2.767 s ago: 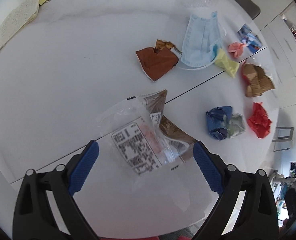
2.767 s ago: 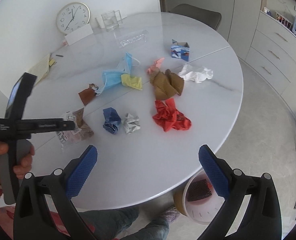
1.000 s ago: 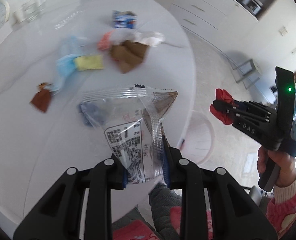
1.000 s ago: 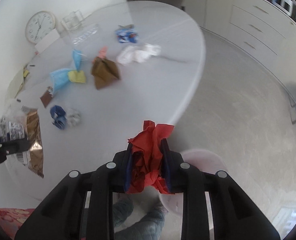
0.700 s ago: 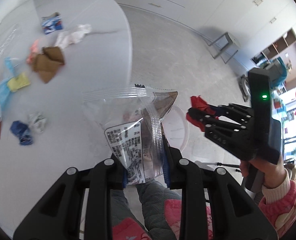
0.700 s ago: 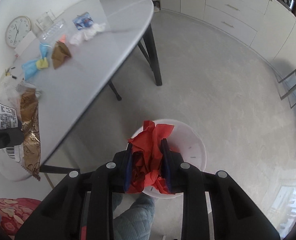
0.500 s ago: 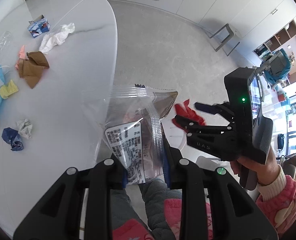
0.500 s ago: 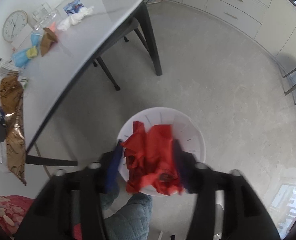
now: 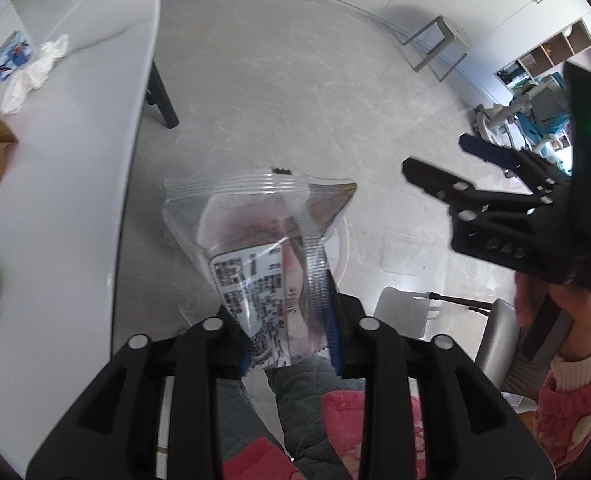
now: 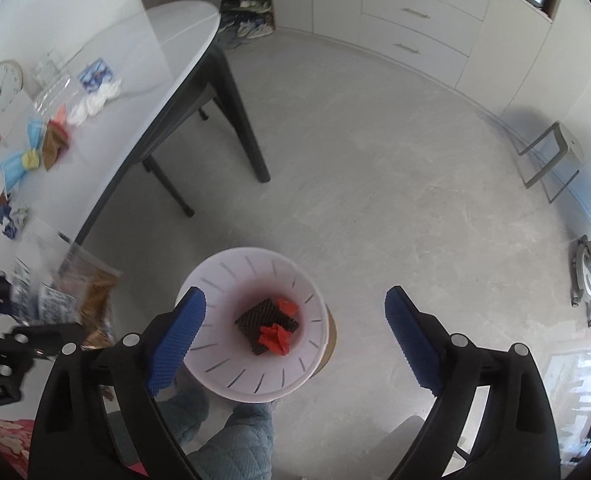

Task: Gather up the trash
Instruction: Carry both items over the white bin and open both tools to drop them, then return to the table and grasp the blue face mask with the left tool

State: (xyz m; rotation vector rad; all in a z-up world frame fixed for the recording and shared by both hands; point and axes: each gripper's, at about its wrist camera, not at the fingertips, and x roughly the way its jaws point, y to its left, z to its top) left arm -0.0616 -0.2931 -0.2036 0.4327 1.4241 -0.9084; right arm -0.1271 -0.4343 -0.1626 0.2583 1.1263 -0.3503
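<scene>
Binning step: my right gripper (image 10: 291, 338), jaws just opened and empty, over round white bin (image 10: 231, 376) holding crumpled red paper (image 10: 273, 336); left gripper (image 9: 289, 340), jaws easing, grips clear plastic wrapper (image 9: 255, 256); next, release it above bin

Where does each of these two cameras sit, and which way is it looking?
Left wrist: on the left gripper, looking down past the plastic bag it grips; right hand, legs show.
Right wrist: on the right gripper, jaws open, looking down into the white bin holding red paper; legs show.
Both show the table, floor, and the other gripper.
</scene>
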